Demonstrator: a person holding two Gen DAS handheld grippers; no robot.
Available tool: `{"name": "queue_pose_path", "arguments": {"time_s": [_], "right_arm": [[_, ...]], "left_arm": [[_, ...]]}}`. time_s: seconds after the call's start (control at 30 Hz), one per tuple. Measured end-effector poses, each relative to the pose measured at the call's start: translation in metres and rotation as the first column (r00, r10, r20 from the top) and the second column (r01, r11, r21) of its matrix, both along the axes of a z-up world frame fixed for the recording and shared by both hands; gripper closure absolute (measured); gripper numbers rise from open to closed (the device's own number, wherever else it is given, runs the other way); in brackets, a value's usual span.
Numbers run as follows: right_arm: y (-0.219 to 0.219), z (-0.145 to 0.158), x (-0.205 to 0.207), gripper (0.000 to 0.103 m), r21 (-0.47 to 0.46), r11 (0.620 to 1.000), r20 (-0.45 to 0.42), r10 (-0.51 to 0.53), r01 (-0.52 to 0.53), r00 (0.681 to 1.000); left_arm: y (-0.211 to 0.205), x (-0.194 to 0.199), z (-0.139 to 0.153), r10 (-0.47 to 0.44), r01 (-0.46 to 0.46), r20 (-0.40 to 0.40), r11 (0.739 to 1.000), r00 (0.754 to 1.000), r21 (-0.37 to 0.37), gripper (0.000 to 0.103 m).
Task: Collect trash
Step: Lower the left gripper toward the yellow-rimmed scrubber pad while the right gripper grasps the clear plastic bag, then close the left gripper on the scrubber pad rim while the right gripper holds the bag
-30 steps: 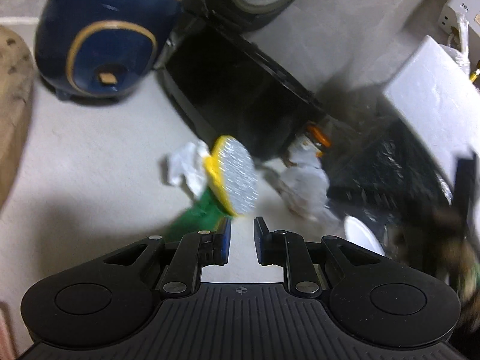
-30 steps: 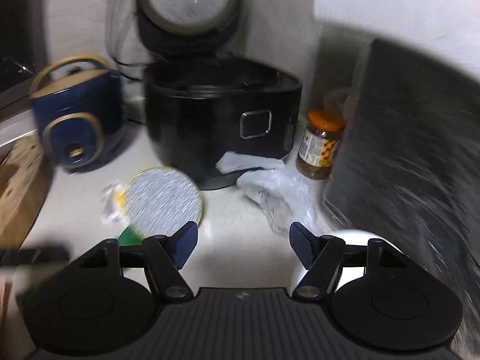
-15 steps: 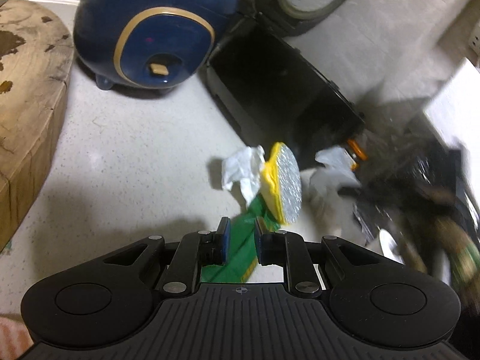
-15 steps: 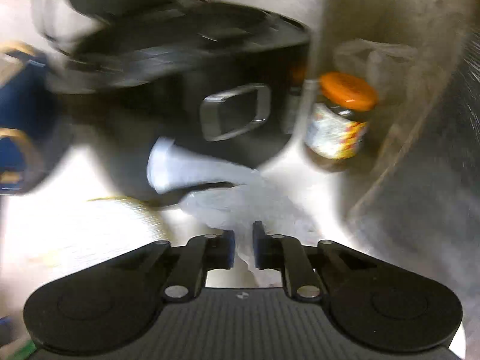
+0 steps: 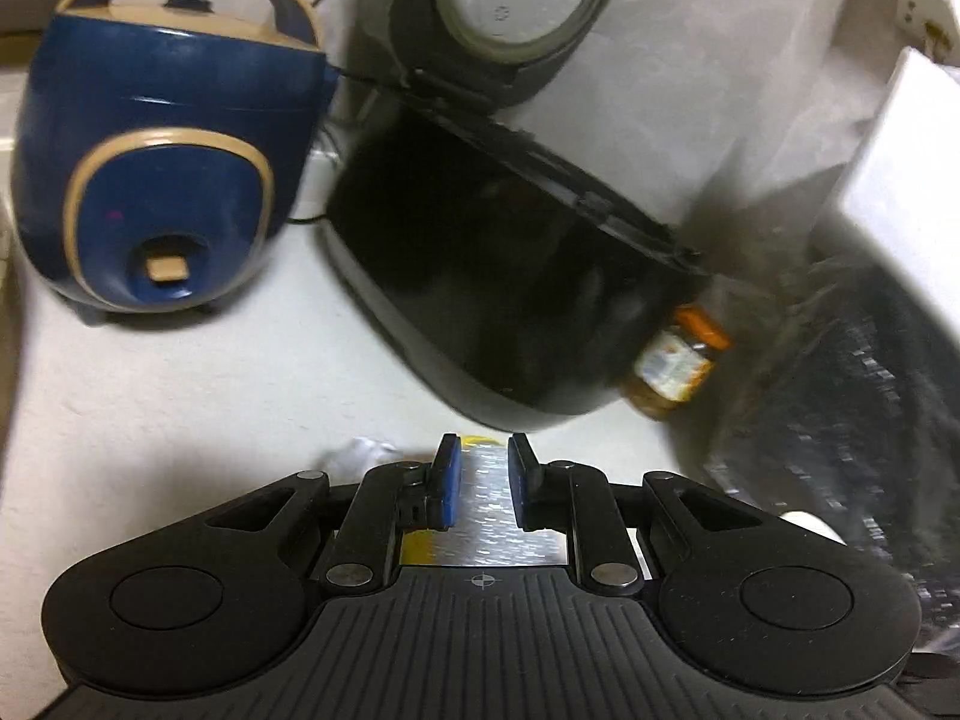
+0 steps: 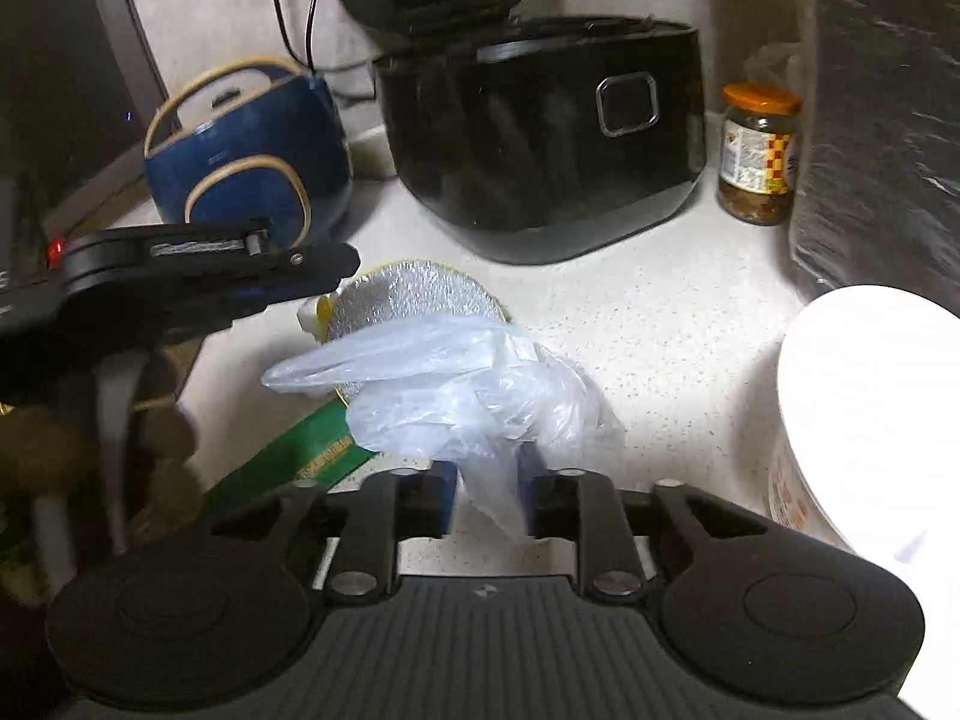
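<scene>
A clear plastic bag (image 6: 468, 396) bunches up in front of my right gripper (image 6: 486, 474). A strip of it fills the gap between the pads, which grip it while the jaws are opening slightly. Behind the bag lies a round foil lid (image 6: 414, 300) with a yellow rim, on a green wrapper (image 6: 294, 462). My left gripper (image 5: 483, 450) hovers over the foil lid (image 5: 486, 498), jaws a narrow gap apart, nothing between the pads. The left gripper (image 6: 345, 261) shows from the side in the right wrist view. A crumpled white tissue (image 5: 360, 456) lies just left of the lid.
A black rice cooker (image 6: 540, 156) with its lid up and a blue cooker (image 6: 246, 162) stand at the back of the counter. A jar (image 6: 759, 156) with an orange cap sits beside a shiny black bag (image 6: 882, 120). A white tub (image 6: 870, 408) stands near right.
The right gripper went from wide open to closed on the plastic bag and drew it back over the foil lid. The left gripper moved forward until the lid lay under its fingers.
</scene>
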State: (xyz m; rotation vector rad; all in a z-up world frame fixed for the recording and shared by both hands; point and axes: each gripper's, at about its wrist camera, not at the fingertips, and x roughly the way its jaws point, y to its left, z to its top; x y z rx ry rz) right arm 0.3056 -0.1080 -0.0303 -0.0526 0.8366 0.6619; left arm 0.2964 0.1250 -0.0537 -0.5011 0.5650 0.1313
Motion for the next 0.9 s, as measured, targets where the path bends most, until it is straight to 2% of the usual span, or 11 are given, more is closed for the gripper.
{"name": "queue_pose_path", "arguments": {"time_s": [0.13, 0.2, 0.37, 0.47, 0.57, 0.67, 0.8, 0.9], "right_arm": [[-0.009, 0.003, -0.004, 0.067, 0.019, 0.999, 0.044, -0.043, 0.042, 0.998], [-0.008, -0.001, 0.001, 0.067, 0.017, 0.997, 0.04, -0.072, 0.071, 0.997], [-0.007, -0.009, 0.019, 0.067, 0.09, 0.98, 0.009, -0.178, 0.177, 0.984], [0.001, -0.01, 0.032, 0.066, 0.137, 0.971, 0.002, -0.201, 0.199, 0.98], [0.017, -0.013, 0.052, 0.066, 0.117, 0.968, -0.006, -0.223, 0.222, 0.975], [0.027, -0.022, 0.065, 0.066, 0.085, 0.969, -0.058, -0.226, 0.231, 0.972], [0.027, -0.034, 0.059, 0.066, 0.089, 0.977, -0.077, -0.188, 0.195, 0.979], [0.022, -0.041, 0.054, 0.067, 0.116, 0.976, -0.13, -0.171, 0.186, 0.977]], "left_arm": [[0.005, -0.004, -0.014, -0.018, 0.017, -0.024, 0.999, 1.0, -0.043, 0.083], [0.007, -0.005, -0.022, -0.025, 0.022, -0.05, 0.998, 0.998, -0.06, 0.083], [0.011, -0.005, -0.028, -0.03, 0.024, -0.095, 0.998, 0.995, -0.066, 0.083], [0.013, -0.001, -0.03, -0.045, 0.036, -0.118, 0.996, 0.992, -0.079, 0.083], [0.014, 0.003, -0.035, -0.097, 0.081, -0.136, 0.989, 0.986, -0.124, 0.08], [0.016, 0.0, -0.035, -0.147, 0.127, -0.109, 0.977, 0.983, -0.174, 0.073], [0.016, -0.005, -0.028, -0.214, 0.2, -0.028, 0.947, 0.977, -0.252, 0.072], [0.011, -0.006, -0.023, -0.262, 0.254, 0.005, 0.932, 0.965, -0.257, 0.072]]}}
